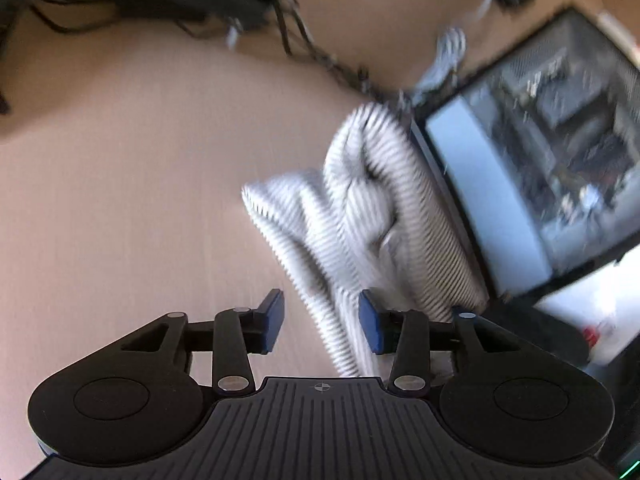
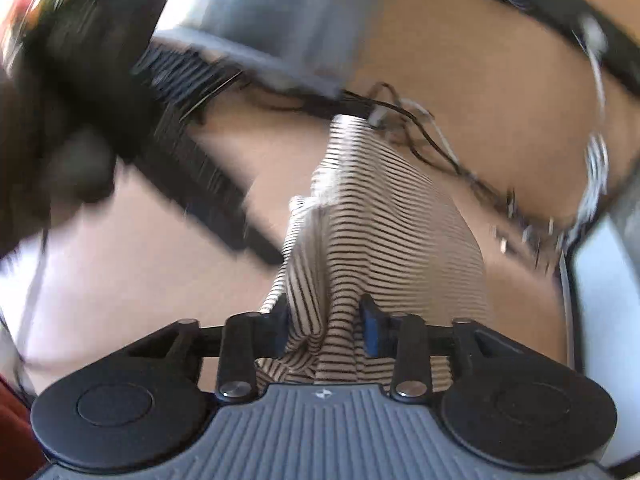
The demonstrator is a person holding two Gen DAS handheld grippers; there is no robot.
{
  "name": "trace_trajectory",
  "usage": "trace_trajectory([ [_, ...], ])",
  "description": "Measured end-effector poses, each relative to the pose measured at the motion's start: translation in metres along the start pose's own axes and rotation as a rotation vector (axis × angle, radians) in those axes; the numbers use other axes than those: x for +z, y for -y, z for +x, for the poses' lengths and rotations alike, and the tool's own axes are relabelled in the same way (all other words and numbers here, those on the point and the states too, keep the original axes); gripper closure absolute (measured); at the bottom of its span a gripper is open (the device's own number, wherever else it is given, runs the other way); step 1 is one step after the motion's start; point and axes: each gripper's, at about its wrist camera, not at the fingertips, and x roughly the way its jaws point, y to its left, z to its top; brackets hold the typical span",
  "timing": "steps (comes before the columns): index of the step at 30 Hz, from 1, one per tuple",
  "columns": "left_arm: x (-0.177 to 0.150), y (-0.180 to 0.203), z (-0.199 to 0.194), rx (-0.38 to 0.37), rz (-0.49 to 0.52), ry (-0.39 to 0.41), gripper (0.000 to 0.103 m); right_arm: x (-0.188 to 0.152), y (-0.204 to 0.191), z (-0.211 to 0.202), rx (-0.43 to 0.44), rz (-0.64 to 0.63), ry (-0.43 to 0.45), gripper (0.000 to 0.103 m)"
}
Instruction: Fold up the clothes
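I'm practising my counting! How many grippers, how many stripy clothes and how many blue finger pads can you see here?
Grippers: 2, the left gripper and the right gripper
Striped garment: 1, as far as the blur shows
Blue pads: 4, two on each gripper
Total: 7

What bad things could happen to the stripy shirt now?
The right gripper pinches only a bunched bit of the striped shirt, so it might slip out. The loose cables lie against its far end and could snag. The left gripper is open, so that side hangs free.
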Motion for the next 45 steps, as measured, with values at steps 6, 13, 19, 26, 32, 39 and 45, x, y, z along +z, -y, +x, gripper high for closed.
trace_trajectory([
  [6,0.015,0.014,0.002,0.043,0.073,0.007,0.050,0.006,-0.028,0.003,-0.010,-0.083,0.008,0.043],
  [13,0.012,0.013,0.016,0.103,0.137,-0.041,0.052,-0.015,-0.015,-0.015,-0.046,-0.108,-0.030,0.088],
  [19,0.014,0.013,0.023,0.054,0.099,-0.068,0.074,0.052,0.037,-0.060,0.174,0.308,0.129,0.091],
  [26,0.010,0.006,0.024,0.024,0.047,-0.070,0.069,0.047,0.064,0.006,0.408,0.610,0.043,0.091],
  [32,0.021,-0.005,-0.014,0.079,0.028,0.015,0.064,0.015,0.038,0.036,0.418,0.594,-0.049,0.091],
  [39,0.052,0.043,-0.035,-0.039,0.157,0.098,0.060,0.021,0.005,0.041,0.342,0.424,-0.059,0.091],
  [45,0.060,0.055,0.026,-0.010,0.233,0.011,0.069,0.032,-0.008,0.029,0.330,0.288,-0.025,0.085],
])
